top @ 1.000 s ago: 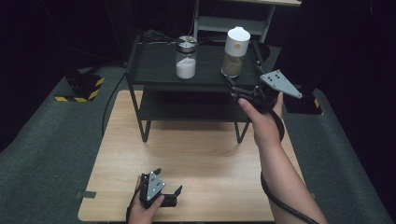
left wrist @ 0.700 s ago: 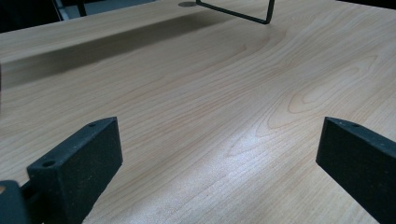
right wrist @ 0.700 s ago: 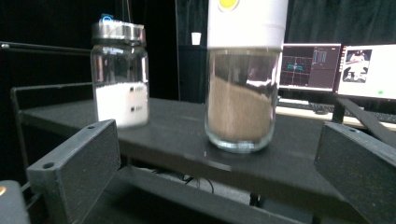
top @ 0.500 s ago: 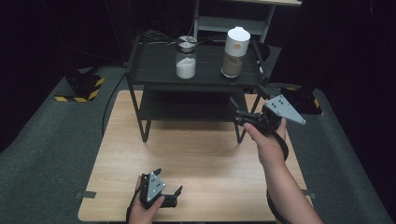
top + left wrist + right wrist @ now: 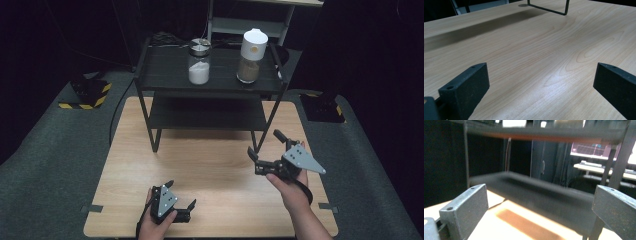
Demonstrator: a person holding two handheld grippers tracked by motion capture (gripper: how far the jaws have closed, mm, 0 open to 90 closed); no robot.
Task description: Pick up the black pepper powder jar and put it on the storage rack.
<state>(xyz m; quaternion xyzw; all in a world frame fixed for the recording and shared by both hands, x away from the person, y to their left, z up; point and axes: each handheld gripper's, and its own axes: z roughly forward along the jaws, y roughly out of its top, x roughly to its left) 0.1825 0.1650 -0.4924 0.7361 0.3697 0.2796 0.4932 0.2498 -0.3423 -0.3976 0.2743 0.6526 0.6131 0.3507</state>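
Observation:
On the top shelf of a black two-tier rack (image 5: 165, 67) stand a glass jar of white powder with a metal lid (image 5: 199, 62) and a white-lidded jar of brown grains (image 5: 251, 55). My right gripper (image 5: 265, 145) is open and empty, held above the wooden table (image 5: 210, 170) in front of the rack's right legs, pointing at the rack. Its own view looks under the rack's lower shelf (image 5: 536, 192) between its spread jaws (image 5: 541, 212). My left gripper (image 5: 181, 193) rests low at the table's near edge, open, with bare wood between its jaws (image 5: 541, 90).
The rack stands on the far half of the table, its thin legs (image 5: 155, 132) coming down to the wood. A rack foot bar (image 5: 547, 8) appears far off in the left gripper view. Dark floor mat (image 5: 55, 150) surrounds the table; yellow-black striped blocks (image 5: 85, 97) lie at left.
My right gripper has drawn back from the brown-grain jar on the top shelf, down and toward the person, to a spot above the table. The left gripper has not moved.

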